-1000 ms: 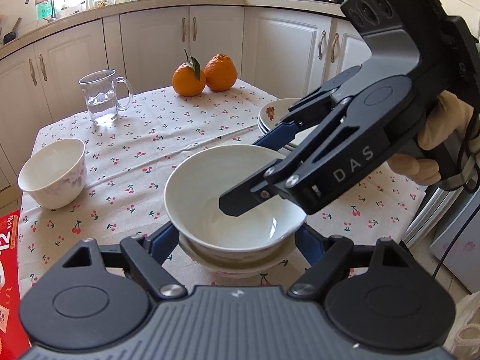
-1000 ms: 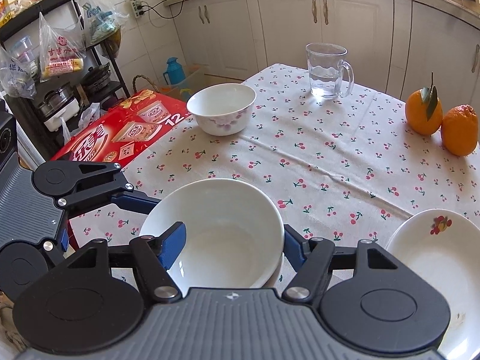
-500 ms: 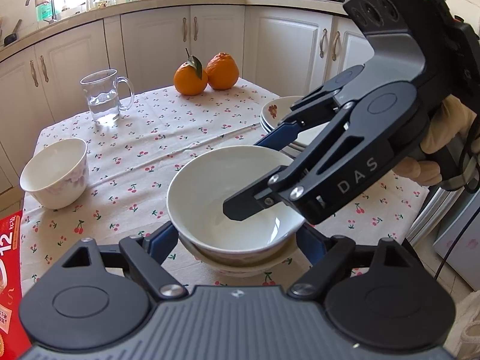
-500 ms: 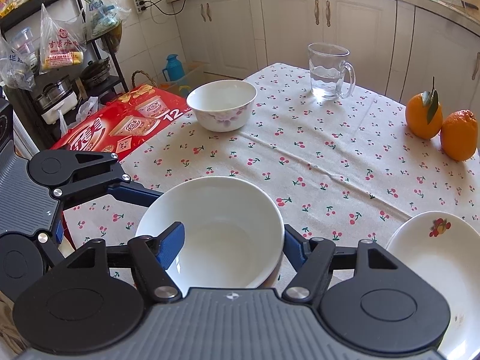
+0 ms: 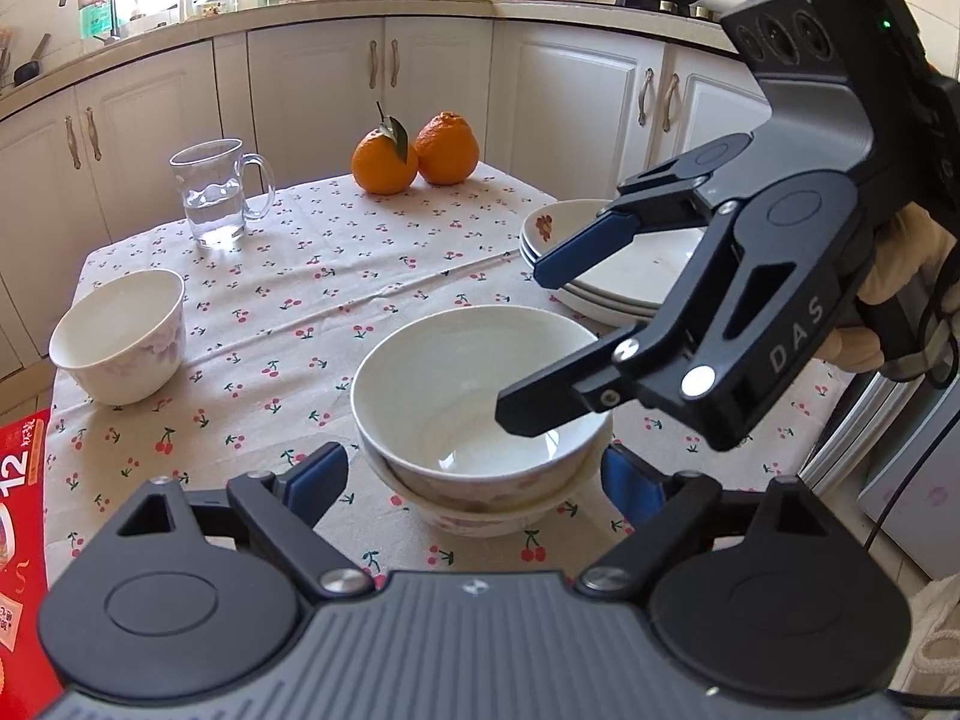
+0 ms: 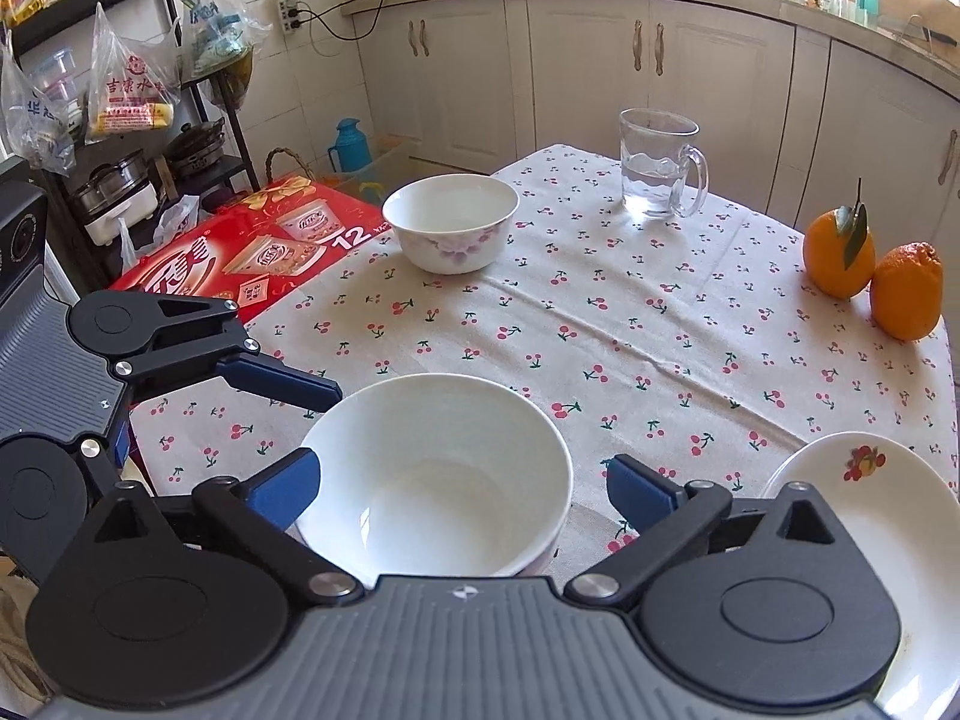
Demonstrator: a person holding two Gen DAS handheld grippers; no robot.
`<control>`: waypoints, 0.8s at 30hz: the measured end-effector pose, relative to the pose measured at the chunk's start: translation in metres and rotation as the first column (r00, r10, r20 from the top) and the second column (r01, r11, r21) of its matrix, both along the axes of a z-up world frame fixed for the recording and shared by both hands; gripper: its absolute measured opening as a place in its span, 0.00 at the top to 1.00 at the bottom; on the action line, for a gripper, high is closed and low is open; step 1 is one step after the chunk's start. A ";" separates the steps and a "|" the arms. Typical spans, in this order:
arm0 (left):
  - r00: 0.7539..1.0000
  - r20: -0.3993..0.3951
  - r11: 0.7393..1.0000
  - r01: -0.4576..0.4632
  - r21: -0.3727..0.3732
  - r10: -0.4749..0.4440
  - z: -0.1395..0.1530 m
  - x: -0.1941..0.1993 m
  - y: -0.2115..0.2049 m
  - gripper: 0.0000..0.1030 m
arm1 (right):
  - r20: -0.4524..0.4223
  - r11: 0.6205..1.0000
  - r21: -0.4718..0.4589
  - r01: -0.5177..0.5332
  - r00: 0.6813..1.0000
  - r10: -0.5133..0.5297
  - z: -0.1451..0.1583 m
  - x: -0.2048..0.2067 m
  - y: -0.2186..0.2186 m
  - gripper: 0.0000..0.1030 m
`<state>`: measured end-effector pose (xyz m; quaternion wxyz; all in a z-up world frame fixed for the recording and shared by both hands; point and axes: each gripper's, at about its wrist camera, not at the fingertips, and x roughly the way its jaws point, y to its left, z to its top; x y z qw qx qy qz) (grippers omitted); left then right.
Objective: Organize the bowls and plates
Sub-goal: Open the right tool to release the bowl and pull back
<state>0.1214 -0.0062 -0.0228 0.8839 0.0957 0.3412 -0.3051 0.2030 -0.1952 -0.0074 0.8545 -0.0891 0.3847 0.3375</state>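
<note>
Two white bowls sit nested as a stack [image 5: 480,420] on the cherry-print tablecloth, also seen in the right wrist view [image 6: 435,480]. My left gripper [image 5: 474,480] is open, its fingers [image 5: 318,477] apart from the stack on either side. My right gripper [image 6: 462,480] is open above the stack; in the left wrist view its fingers [image 5: 558,396] hover over the top bowl's rim without touching. A third white bowl [image 5: 117,336] stands alone at the far left [image 6: 450,222]. A stack of plates [image 5: 606,276] lies at the right [image 6: 864,516].
A glass mug of water [image 5: 216,192] and two oranges [image 5: 414,156] stand at the far side of the table. A red carton [image 6: 240,252] lies beyond the table's left edge. Kitchen cabinets [image 5: 336,90] lie behind.
Both grippers have drawn back and up from the nested bowls. The left fingers, which flanked the stack closely, now stand clear of it. The bowls stay on the table.
</note>
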 end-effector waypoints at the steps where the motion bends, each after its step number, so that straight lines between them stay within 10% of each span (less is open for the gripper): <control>1: 1.000 -0.001 1.000 -0.002 -0.001 0.002 0.001 -0.002 0.002 0.11 | 0.003 1.000 -0.001 0.005 1.000 -0.005 0.001 -0.001 -0.001 0.00; 24: 0.975 0.066 0.976 -0.208 -0.062 0.212 0.011 0.010 0.093 0.02 | 0.093 0.998 -0.023 -0.055 0.994 0.057 0.043 -0.001 0.041 0.00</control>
